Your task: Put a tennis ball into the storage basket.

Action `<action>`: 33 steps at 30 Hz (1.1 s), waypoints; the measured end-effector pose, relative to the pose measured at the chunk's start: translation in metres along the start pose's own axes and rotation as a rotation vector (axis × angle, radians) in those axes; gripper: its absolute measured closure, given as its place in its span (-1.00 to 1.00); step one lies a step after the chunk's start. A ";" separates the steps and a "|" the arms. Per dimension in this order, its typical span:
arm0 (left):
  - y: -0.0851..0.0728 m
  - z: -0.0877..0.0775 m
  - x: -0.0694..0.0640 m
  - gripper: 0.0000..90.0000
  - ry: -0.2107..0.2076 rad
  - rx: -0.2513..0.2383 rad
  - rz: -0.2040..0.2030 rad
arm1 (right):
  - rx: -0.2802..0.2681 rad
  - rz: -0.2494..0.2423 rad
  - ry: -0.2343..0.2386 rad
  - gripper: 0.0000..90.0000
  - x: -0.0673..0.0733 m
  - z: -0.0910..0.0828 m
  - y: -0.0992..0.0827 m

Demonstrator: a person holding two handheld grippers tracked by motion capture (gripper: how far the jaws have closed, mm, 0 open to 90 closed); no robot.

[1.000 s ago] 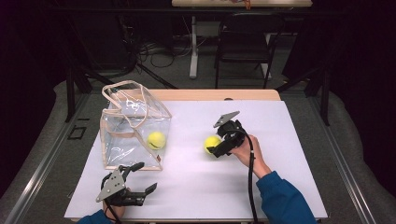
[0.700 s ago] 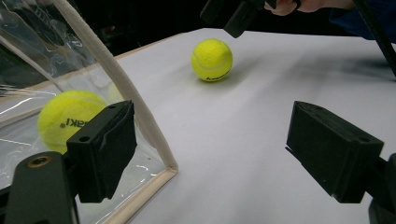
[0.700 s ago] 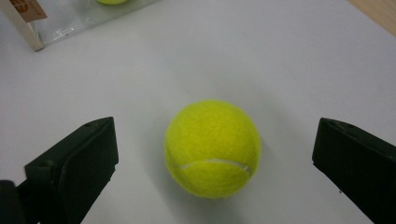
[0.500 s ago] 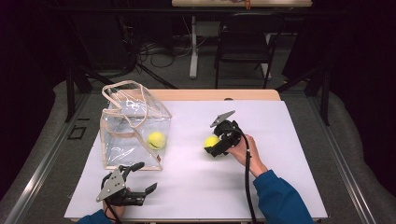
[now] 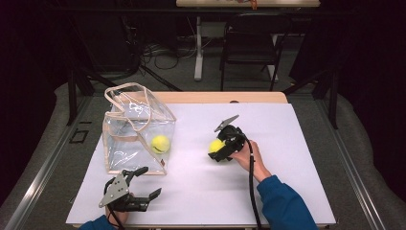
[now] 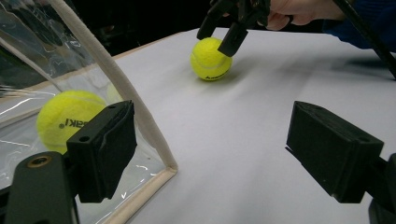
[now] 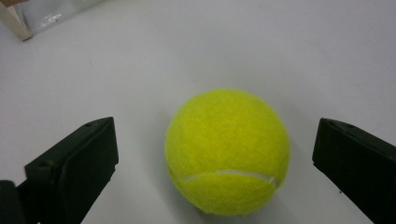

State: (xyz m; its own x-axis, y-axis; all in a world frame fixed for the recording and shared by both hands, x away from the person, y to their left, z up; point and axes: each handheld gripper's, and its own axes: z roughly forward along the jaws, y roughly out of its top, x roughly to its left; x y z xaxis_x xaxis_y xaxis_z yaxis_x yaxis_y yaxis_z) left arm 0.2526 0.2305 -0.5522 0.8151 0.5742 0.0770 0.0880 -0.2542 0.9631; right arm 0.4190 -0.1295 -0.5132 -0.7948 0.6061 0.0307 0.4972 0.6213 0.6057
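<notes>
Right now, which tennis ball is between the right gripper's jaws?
The loose tennis ball on the white table, between the open right gripper; the other ball sits inside the clear bag.

Open white table (image 5: pixel 297 143) lay right and near of the tennis ball (image 5: pixel 215 145); the clear bag (image 5: pixel 136 134) blocked the left side, well apart from it.

A clear plastic tote bag with beige trim (image 5: pixel 136 132) stands on the left half of the white-topped table (image 5: pixel 297 158), with one yellow tennis ball (image 5: pixel 160 143) inside it, toward its right front corner. A second yellow tennis ball (image 5: pixel 216 146) lies on the table well to the bag's right (about mid-table), between the wide-apart jaws of the right gripper (image 5: pixel 220 154). The left gripper (image 5: pixel 146 184) sits at the near edge, just before the bag's front right corner.
</notes>
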 end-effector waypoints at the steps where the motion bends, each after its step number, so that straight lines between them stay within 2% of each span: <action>1: 0.000 0.000 0.000 -0.65 0.001 0.000 0.000 | 0.000 0.008 0.005 -1.00 0.000 0.001 0.000; 16: 0.000 0.001 0.000 -0.65 -0.002 0.003 0.006 | 0.045 0.037 0.032 -1.00 0.000 0.015 -0.008; 23: 0.000 0.001 0.000 -0.65 -0.001 0.003 0.004 | 0.043 0.037 0.021 -0.80 -0.001 0.013 -0.009; 25: 0.000 0.000 0.000 -0.65 0.001 0.001 0.003 | 0.043 0.043 -0.002 -0.67 0.000 0.012 -0.009; 33: 0.000 0.001 0.000 -0.65 0.000 0.004 0.003 | 0.053 0.051 -0.039 -0.44 -0.003 0.012 -0.010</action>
State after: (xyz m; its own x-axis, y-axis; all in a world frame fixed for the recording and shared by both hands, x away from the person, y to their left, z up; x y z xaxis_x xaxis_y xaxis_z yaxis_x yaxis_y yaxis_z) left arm 0.2528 0.2300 -0.5524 0.8153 0.5735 0.0799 0.0877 -0.2588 0.9619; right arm 0.4205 -0.1314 -0.5293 -0.7544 0.6557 0.0292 0.5554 0.6141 0.5608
